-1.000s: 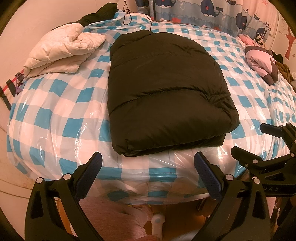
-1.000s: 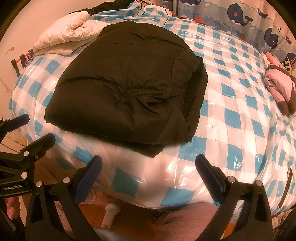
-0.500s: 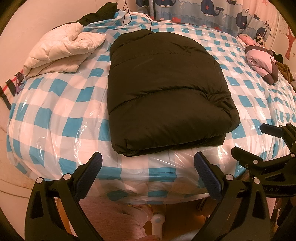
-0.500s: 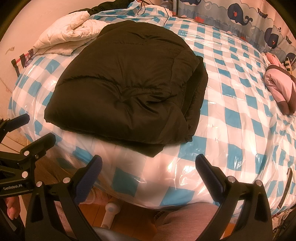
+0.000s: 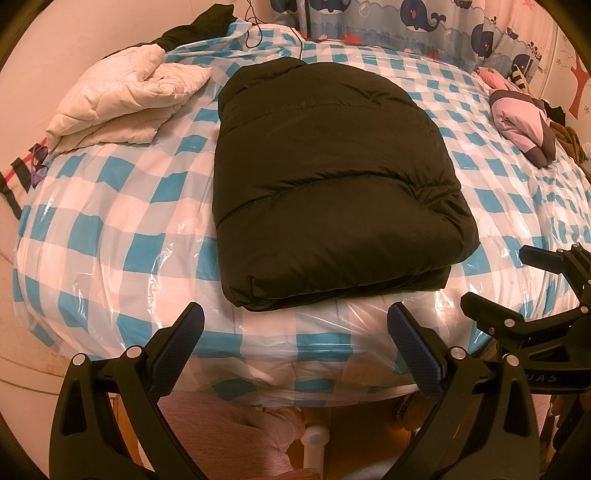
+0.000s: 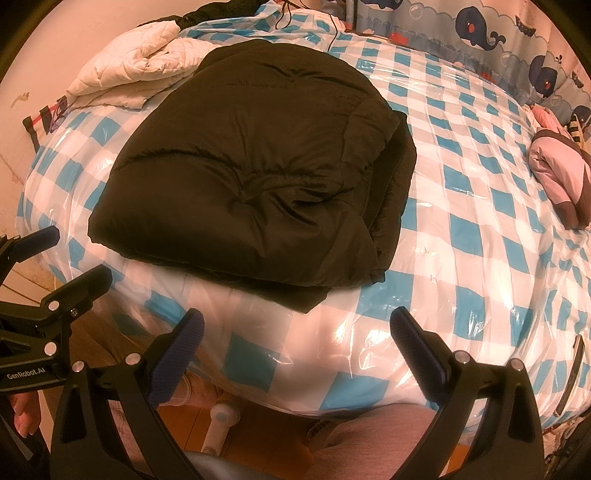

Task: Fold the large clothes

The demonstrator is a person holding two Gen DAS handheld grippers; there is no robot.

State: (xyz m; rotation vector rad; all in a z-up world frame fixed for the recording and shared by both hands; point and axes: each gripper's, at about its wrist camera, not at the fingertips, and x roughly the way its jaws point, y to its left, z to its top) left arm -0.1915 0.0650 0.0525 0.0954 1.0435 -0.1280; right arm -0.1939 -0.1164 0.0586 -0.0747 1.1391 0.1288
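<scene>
A dark puffy jacket (image 5: 325, 177) lies folded into a thick rectangle on the blue-and-white checked bed cover (image 5: 110, 206). In the right wrist view the same jacket (image 6: 251, 166) shows stacked layers along its right edge. My left gripper (image 5: 295, 332) hangs open just short of the bed's near edge, below the jacket's near fold, holding nothing. Off to its right, the right gripper (image 5: 517, 280) also appears in that view. My right gripper (image 6: 295, 332) is open and empty, near the jacket's near right corner. The left gripper (image 6: 55, 254) shows at the left of that view.
A cream quilted jacket (image 5: 122, 103) lies crumpled at the bed's far left, with dark clothing (image 5: 199, 26) behind it. A pink and grey garment (image 5: 521, 122) sits at the far right. A whale-print curtain (image 5: 406, 26) runs behind. A person's pink-clad knees (image 5: 236, 432) are below.
</scene>
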